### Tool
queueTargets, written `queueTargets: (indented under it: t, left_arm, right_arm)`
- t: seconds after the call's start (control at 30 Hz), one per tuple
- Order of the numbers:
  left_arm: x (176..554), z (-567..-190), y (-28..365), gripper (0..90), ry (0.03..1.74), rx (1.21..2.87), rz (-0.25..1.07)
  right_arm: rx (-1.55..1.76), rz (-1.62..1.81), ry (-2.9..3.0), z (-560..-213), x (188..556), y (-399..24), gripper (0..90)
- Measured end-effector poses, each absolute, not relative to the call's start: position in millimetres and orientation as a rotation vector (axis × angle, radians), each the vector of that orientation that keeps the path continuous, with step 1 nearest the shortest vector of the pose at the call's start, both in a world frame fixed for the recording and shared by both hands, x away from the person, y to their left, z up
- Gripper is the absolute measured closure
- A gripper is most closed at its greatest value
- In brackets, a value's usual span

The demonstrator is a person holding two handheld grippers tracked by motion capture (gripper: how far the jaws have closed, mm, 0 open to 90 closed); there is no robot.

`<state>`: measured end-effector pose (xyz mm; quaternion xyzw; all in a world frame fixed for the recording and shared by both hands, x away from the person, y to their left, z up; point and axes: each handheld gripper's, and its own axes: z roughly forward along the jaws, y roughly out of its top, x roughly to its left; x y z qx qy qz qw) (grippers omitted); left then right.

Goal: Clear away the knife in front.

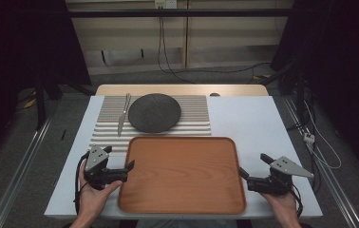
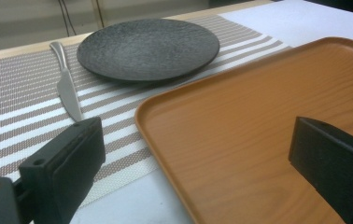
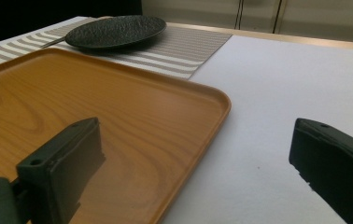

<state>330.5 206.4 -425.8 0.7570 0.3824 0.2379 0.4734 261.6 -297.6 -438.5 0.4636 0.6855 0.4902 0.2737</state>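
My left gripper (image 1: 129, 167), held from below in my left hand (image 1: 92, 190) at the near left of the table (image 1: 253, 118), points right toward the tray (image 1: 182, 175). Its jaws stand released and wide: in the left gripper view one jaw sits over the placemat (image 2: 20, 93) and bare table, the other over the tray's wooden floor, so the tray's left rim (image 2: 165, 154) runs between them, unpinched. My right gripper (image 1: 242, 174), cradled in my right hand (image 1: 282, 202) at the near right, points left at the tray. Its jaws are likewise released; in the right gripper view they straddle the tray's right rim (image 3: 202, 135), one over the wood, one over the white table. The tray lies flat at the near centre of the table, between both grippers. Beyond it, on the striped placemat, rests a dark plate (image 1: 154, 112), with a knife (image 1: 123, 116) just to its left.
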Motion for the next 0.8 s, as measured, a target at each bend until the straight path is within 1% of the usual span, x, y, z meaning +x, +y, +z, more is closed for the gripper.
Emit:
queueTargets:
  t: [0.33,0.4,0.47,0.57,0.6,0.63,0.67,0.7,0.77,0.8]
  left_arm:
    - [340.7,-425.0,208.0,4.4,0.966,1.864,0.574]
    - [347.2,-425.3,207.9,5.1,0.977,1.898,0.579]
    - [351.8,-424.7,206.5,5.0,0.993,1.892,0.563]
    - [359.1,-421.3,205.3,5.2,0.995,1.895,0.589]
    - [359.1,-421.3,205.3,5.9,0.995,1.895,0.589]
    - [364.1,-419.0,206.7,8.6,1.014,1.899,0.532]
    - [366.8,-418.7,207.2,11.1,1.017,1.902,0.514]
    - [369.0,-418.6,206.6,10.5,1.029,1.909,0.52]
    - [373.6,-418.6,205.9,6.0,1.03,1.916,0.561]
    - [376.9,-417.8,205.9,7.2,1.023,1.92,0.566]
  right_arm:
    - [1.279,1.334,1.859,-442.0,267.0,-299.1,3.5]
    - [1.281,1.34,1.867,-442.2,268.1,-299.0,3.6]
    - [1.279,1.338,1.867,-442.4,268.3,-298.2,3.6]
    - [1.281,1.345,1.87,-442.9,268.7,-298.3,4.4]
    - [1.279,1.34,1.875,-443.7,269.0,-298.8,4.8]
    - [1.28,1.338,1.876,-444.3,269.4,-299.3,4.9]
    - [1.282,1.337,1.875,-444.6,269.6,-299.8,4.6]
    - [1.284,1.335,1.871,-444.7,269.9,-300.4,4.1]
    - [1.281,1.336,1.87,-444.9,269.8,-301.8,4.4]
    - [1.286,1.333,1.87,-444.9,269.5,-302.1,4.2]
